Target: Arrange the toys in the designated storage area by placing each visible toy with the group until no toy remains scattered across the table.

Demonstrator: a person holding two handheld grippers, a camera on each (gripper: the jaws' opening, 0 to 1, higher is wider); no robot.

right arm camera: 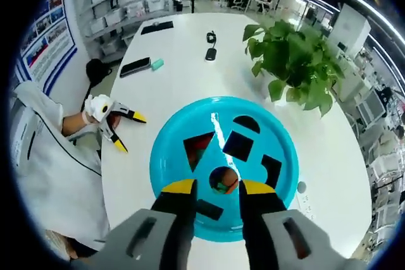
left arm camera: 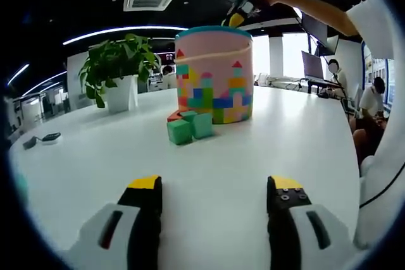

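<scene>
Left gripper (left arm camera: 215,195): held low over the white table (left arm camera: 297,143), jaws spread wide with nothing between them; it looks parked, aimed at the loose blocks, ready for the next pick.
Green blocks (left arm camera: 190,126): two cubes touching each other, with a red piece just behind, lying on the table against the foot of the bucket; these are the toys not yet stored.
Bucket (left arm camera: 214,74): pink, printed with coloured blocks, upright near the table's middle; it serves as the storage place.
Right gripper (right arm camera: 212,186): hanging straight above the bucket's blue lid (right arm camera: 171,156), jaws parted and released over the round hole, probably lined up so a toy drops through.
Round hole (right arm camera: 223,179): something green shows inside; whether it is a toy I cannot tell.
Other cut-outs: triangle, square and half-round openings, so each shape has its own slot.
Plant (left arm camera: 117,61): potted, standing beyond the bucket, well apart from the work.
</scene>
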